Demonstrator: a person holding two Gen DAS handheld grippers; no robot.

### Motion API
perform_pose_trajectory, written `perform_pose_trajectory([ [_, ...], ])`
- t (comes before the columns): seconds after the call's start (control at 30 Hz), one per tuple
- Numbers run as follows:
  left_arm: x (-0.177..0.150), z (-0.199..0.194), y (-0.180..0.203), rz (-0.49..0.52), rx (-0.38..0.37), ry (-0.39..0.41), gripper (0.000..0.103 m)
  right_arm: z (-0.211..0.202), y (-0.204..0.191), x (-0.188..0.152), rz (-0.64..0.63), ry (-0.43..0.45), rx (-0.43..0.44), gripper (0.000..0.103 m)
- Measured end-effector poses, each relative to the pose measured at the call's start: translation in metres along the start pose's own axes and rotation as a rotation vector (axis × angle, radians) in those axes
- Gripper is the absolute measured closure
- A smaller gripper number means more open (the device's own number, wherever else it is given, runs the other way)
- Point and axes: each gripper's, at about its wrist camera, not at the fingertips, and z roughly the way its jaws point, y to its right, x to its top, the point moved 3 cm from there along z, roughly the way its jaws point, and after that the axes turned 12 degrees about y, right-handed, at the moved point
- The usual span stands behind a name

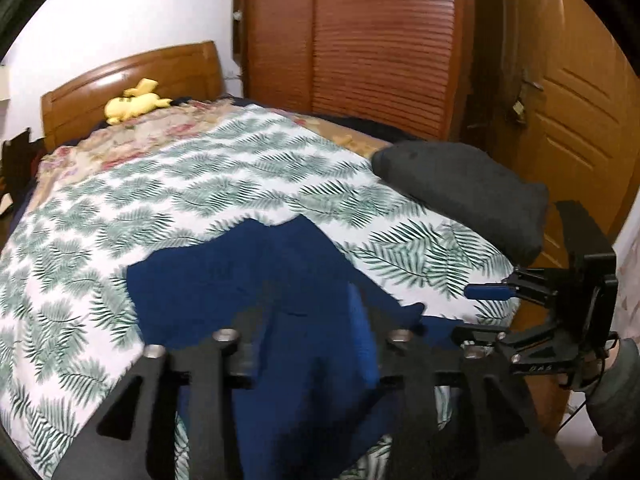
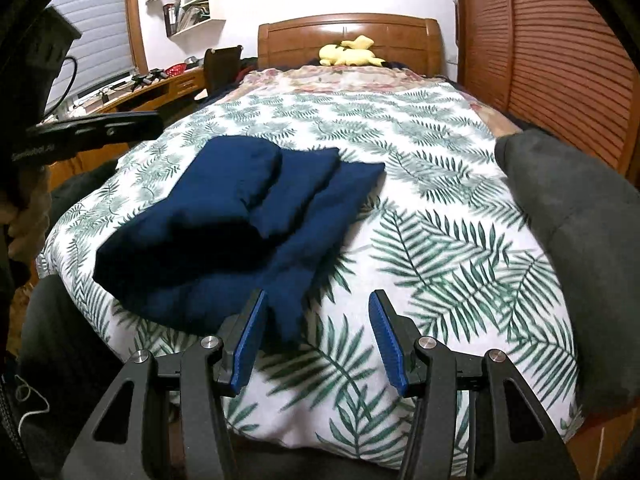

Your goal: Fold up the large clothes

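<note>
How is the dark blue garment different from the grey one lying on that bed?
The blue garment lies folded over on itself in layers near the foot of the bed; the grey garment sits in a rumpled heap at the bed's right edge. The blue one lies just ahead of the right gripper; the grey one lies off to the side. Both are plain, dark and rest on the leaf-print cover.

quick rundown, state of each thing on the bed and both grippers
navy garment: partly folded, bunched in layers on the bedspread
grey cushion: lying at the bed's edge
yellow plush toy: lying by the headboard
left gripper: over the navy cloth, pads hidden
right gripper: open, nothing between its pads
</note>
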Motion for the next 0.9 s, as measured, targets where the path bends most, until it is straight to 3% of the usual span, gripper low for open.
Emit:
perform_pose_trajectory([
  [0.07, -0.003, -0.01, -0.012, -0.021, 0.01, 0.015, 0.051, -0.001, -0.005, 0.006, -0.008, 0.013, 0.004, 0.049],
  [0.2, -0.015, -0.027, -0.035, -0.043, 0.048, 0.024, 0.027, -0.002, -0.021, 0.021, -0.025, 0.048, 0.023, 0.049],
  [0.23, -0.018, -0.03, -0.04, -0.048, 0.059, 0.028, 0.025, -0.002, -0.025, 0.023, -0.03, 0.054, 0.029, 0.049],
  [0.5, -0.053, -0.067, -0.086, -0.101, 0.144, 0.03, 0.025, 0.022, -0.053, 0.045, -0.062, 0.071, 0.087, 0.049],
  [0.77, -0.08, -0.094, -0.121, -0.167, 0.194, 0.03, 0.025, 0.069, -0.059, 0.047, -0.072, -0.014, 0.09, 0.049],
  [0.9, -0.088, -0.105, -0.131, -0.188, 0.21, 0.036, 0.025, 0.084, -0.057, 0.048, -0.082, -0.064, 0.053, 0.049],
])
